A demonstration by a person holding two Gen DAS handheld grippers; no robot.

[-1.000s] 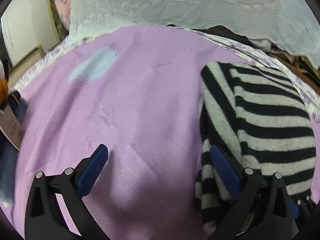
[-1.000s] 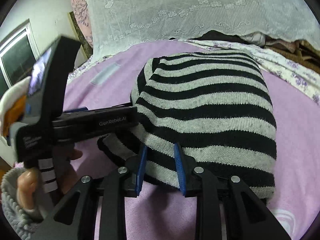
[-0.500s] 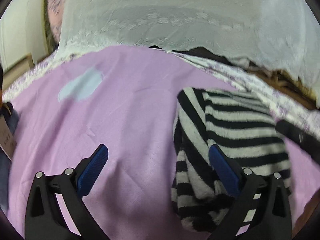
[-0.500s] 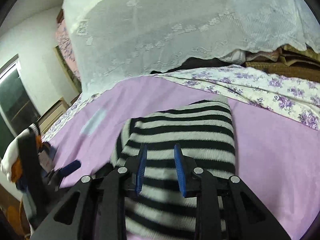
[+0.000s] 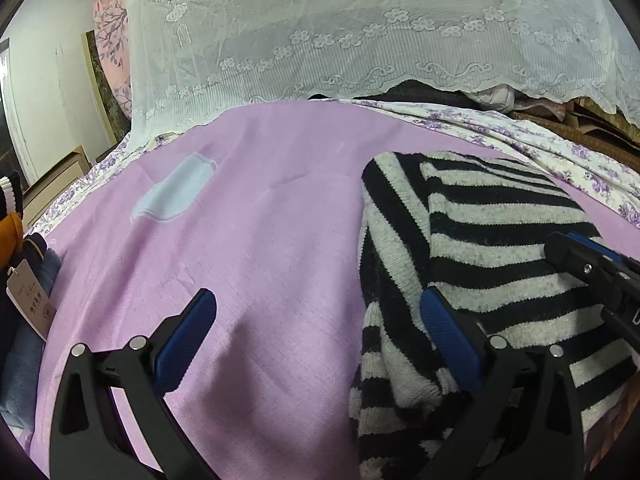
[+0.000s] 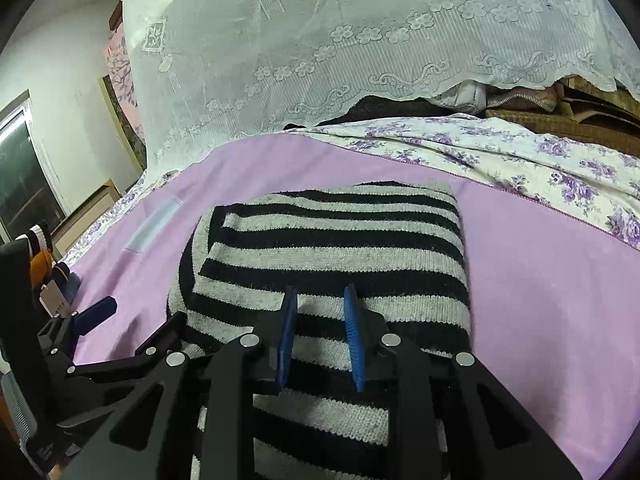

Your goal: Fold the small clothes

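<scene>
Lilac sheet [image 5: 260,240] carries the folded striped sweater [image 6: 340,248]; right gripper [image 6: 320,336], angled down over its near edge, is narrowing with knit between its pads, while left gripper [image 5: 316,328] gapes wide, one finger [image 5: 444,328] against the sweater's side

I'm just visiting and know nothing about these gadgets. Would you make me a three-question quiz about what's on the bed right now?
1. True or false: the striped sweater lies on a purple sheet.
2. Which gripper has its jaws standing wide apart over the sheet? A) left gripper B) right gripper
3. Fill in: a pale ____ patch shows on the sheet, left of the sweater.

Key
1. True.
2. A. The right gripper's jaws are narrow and closing over the sweater; whether they pinch it is unclear.
3. Blue.
</scene>
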